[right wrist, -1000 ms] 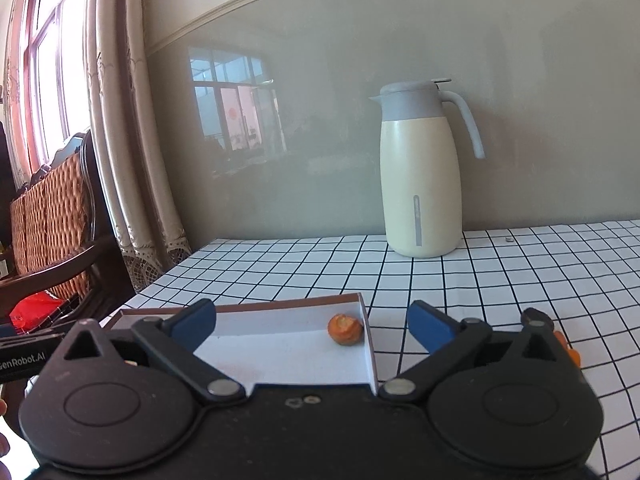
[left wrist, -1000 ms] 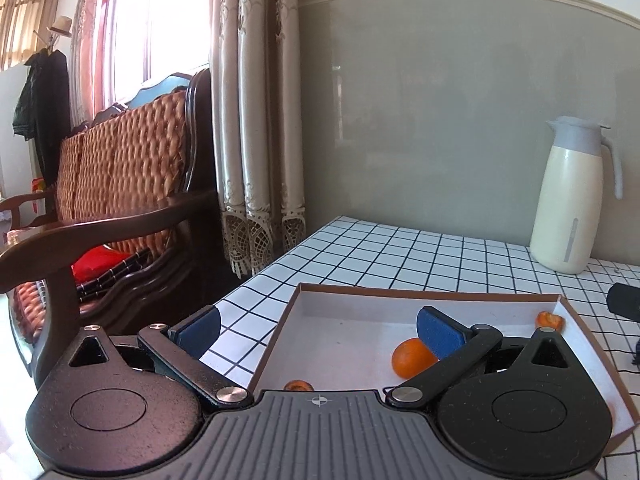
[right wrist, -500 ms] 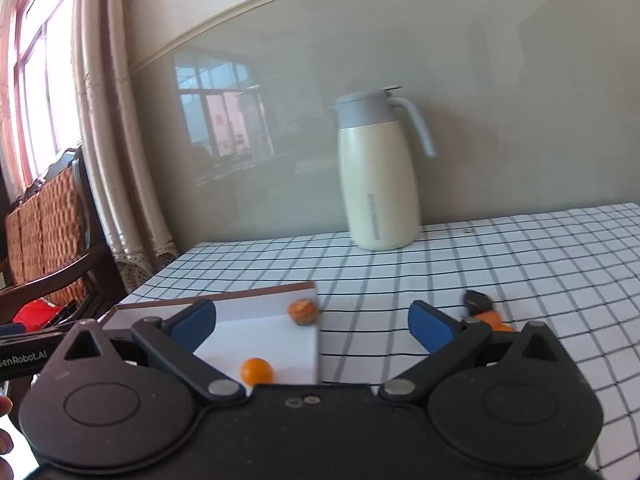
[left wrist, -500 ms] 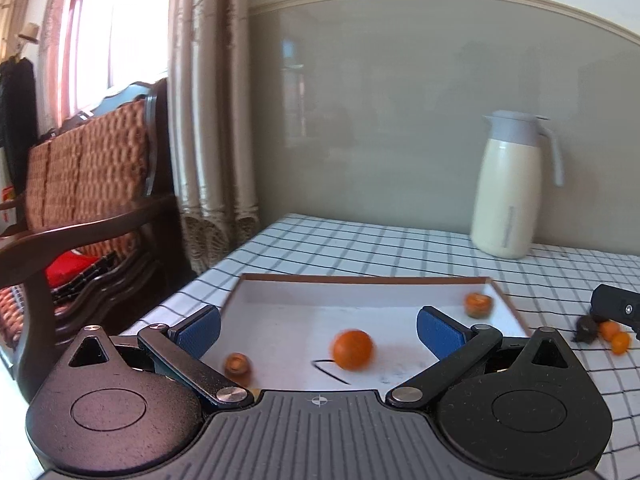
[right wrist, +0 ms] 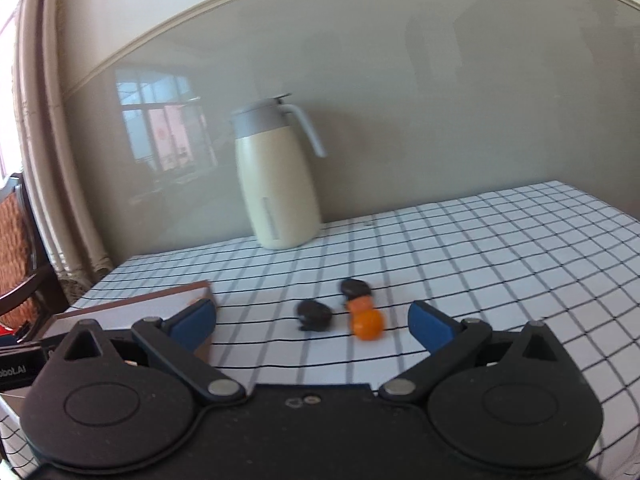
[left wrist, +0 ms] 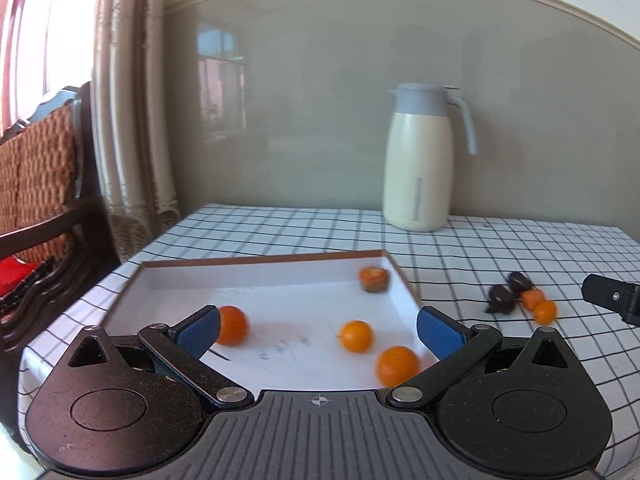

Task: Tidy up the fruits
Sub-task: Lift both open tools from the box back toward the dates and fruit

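Observation:
A shallow white tray (left wrist: 264,264) with a brown rim lies on the checked tablecloth. Several small orange fruits rest in it: one (left wrist: 232,325) by my left finger, one (left wrist: 356,335) in the middle, one (left wrist: 397,365) near the right finger, and a browner one (left wrist: 374,278) in the far right corner. My left gripper (left wrist: 318,326) hovers open over the tray's near edge, holding nothing. Right of the tray lie two dark fruits (right wrist: 315,315) (right wrist: 355,288) and two orange ones (right wrist: 367,323) (right wrist: 359,303). My right gripper (right wrist: 312,320) is open just before them, empty.
A cream thermos jug (left wrist: 420,160) with a grey lid stands at the back by the wall. A wooden chair with a woven back (left wrist: 36,176) and curtains (left wrist: 128,92) are at the left, beyond the table edge. The right gripper's tip (left wrist: 612,298) shows at the left view's right edge.
Both views have swung right. The tray now sits left in the right view, with the loose fruits between its fingers. More oranges show in the tray in the left view.

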Action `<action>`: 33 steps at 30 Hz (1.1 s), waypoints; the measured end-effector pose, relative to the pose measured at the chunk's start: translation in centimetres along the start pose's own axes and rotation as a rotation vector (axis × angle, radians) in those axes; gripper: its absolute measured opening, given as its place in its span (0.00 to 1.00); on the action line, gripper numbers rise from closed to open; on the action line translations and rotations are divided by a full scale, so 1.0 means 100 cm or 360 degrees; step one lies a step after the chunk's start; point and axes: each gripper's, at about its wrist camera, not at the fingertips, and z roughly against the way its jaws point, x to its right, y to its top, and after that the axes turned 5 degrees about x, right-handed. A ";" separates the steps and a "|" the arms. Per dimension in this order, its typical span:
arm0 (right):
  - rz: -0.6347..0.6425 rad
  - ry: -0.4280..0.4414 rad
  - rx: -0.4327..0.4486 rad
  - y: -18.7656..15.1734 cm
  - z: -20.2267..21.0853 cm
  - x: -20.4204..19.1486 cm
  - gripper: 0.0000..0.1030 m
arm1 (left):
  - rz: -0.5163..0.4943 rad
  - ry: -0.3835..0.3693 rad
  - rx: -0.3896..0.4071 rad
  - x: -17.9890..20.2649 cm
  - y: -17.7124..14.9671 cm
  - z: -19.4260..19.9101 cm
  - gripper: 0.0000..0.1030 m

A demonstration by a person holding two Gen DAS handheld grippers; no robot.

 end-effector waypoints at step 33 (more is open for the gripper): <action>-0.0033 -0.0150 -0.0086 -0.009 -0.029 0.072 0.77 | -0.0147 -0.0293 -0.0063 0.107 0.004 -0.048 1.00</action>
